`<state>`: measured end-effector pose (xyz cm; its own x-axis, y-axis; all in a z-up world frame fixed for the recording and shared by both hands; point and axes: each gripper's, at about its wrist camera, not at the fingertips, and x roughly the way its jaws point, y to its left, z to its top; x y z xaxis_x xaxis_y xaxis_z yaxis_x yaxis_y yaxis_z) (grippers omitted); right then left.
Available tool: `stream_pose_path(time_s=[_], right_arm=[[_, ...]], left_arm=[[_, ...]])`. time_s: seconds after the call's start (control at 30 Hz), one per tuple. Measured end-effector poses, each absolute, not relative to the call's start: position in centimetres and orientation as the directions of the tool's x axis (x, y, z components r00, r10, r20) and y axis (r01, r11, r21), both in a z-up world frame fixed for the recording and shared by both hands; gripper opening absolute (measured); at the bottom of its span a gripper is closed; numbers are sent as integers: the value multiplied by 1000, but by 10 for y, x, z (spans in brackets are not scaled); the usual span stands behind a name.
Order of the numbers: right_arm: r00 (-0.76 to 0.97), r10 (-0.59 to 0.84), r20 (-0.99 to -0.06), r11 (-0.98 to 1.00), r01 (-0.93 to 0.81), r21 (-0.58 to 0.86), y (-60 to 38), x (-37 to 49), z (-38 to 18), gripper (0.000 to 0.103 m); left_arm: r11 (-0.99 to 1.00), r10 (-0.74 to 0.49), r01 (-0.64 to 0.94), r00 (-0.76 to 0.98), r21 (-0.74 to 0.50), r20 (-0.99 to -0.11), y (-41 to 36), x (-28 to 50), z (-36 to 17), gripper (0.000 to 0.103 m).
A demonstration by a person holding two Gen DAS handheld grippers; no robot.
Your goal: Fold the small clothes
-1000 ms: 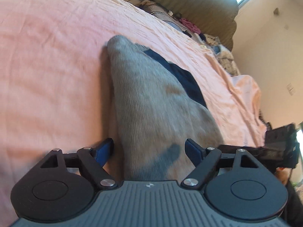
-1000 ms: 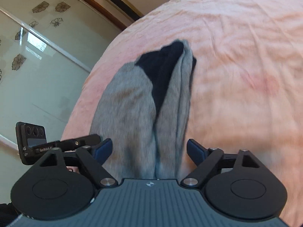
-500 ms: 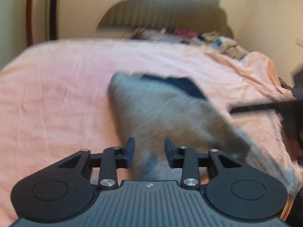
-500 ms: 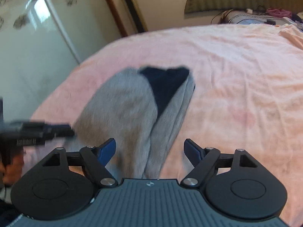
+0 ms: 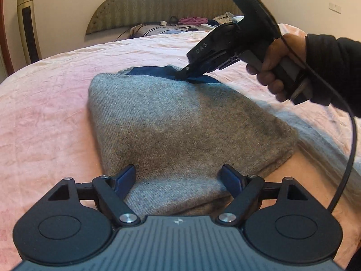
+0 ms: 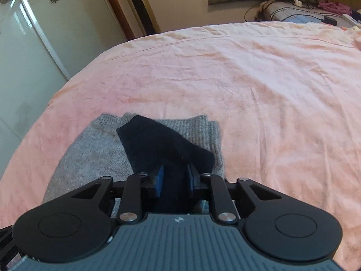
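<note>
Where folded, grey garment (image 5: pixel 171 122), navy-edged.

A small grey knit garment (image 5: pixel 171 122) lies folded and flat on the pink bed sheet (image 5: pixel 45 103), its surface ribbed and slightly fuzzy. A dark navy panel (image 6: pixel 162 144) shows at its far end, overlapping the grey layers.

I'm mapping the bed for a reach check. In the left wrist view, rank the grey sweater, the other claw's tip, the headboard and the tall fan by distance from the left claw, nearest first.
1. Grey sweater, directly under the open left claw.
2. Right claw, at the sweater's dark blue far end, centre-right.
3. Headboard and tall fan, both by the far wall, centre and far left; too close to call.
</note>
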<state>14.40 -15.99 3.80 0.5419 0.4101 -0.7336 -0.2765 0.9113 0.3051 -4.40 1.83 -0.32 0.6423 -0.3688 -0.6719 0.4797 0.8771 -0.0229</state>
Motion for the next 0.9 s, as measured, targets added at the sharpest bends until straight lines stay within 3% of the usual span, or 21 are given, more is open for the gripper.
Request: stream_pose_path(time_s=[0.03,0.1,0.17,0.23,0.3,0.33,0.4,0.43,0.47,0.53,0.6,0.7,0.77,0.8,0.83,0.87,0.9], right_arm=[[554,383,-739,923,-266,279,-158,138,44,19],[596,361,-717,931,-273,242,-151,109,63,32],[611,446,-654,893,-350,283,-146,75,76,47],[557,504,-661,859,-405,314,-138,52,70,55],[536,453,-713,875,-421,239,-129,44,47,55],[568,458,-684,874,-429,229,-132,37,46,54],[574,464,-675,883,-358,303,-145,30,56,55],[577,498,-647,867,-334,370,-155,22,64,61],[578,534,-617,844,-324,427,-166,15,68,73],[542,608,-581,781,-277,559,-190,0,65,87],[476,656,-586,737,-237,632,-202,-10,53,83],[408,635,-656,762,-192,619,-199,-19,30,76],[412,657,-632,742,-202,639,-195,-19,26,65],[401,669,-626,728,-185,660,-195,-15,23,58],[386,680,-623,716,-168,677,-196,-12,18,33],[374,692,-617,703,-157,693,-197,-10,14,24],[375,698,-610,697,-164,698,-199,-12,14,24]], left_arm=[[879,-363,477,641,-19,-677,18,-45,0,83],[890,-357,454,648,-34,-673,25,-50,12,81],[888,-388,455,655,-72,-649,34,-58,21,82],[886,-384,459,633,-73,-672,35,-54,16,82],[904,-337,425,625,-56,-705,34,-45,1,83],[913,-333,401,630,-74,-702,38,-43,1,84],[928,-335,351,633,-127,-698,47,-45,11,82],[933,-340,322,636,-162,-693,54,-47,15,82],[931,-359,290,623,-222,-695,62,-49,17,82],[888,-453,217,555,-405,-698,82,-46,10,82],[840,-510,155,552,-520,-660,97,-44,0,82],[790,-565,122,528,-601,-634,99,-34,-4,81],[765,-600,115,485,-634,-636,91,-24,-10,56],[774,-590,99,474,-626,-654,88,-20,-12,31],[780,-580,82,465,-620,-669,87,-17,-13,21],[775,-586,72,451,-627,-673,89,-16,-13,16],[772,-588,63,448,-633,-673,91,-19,-10,12]])
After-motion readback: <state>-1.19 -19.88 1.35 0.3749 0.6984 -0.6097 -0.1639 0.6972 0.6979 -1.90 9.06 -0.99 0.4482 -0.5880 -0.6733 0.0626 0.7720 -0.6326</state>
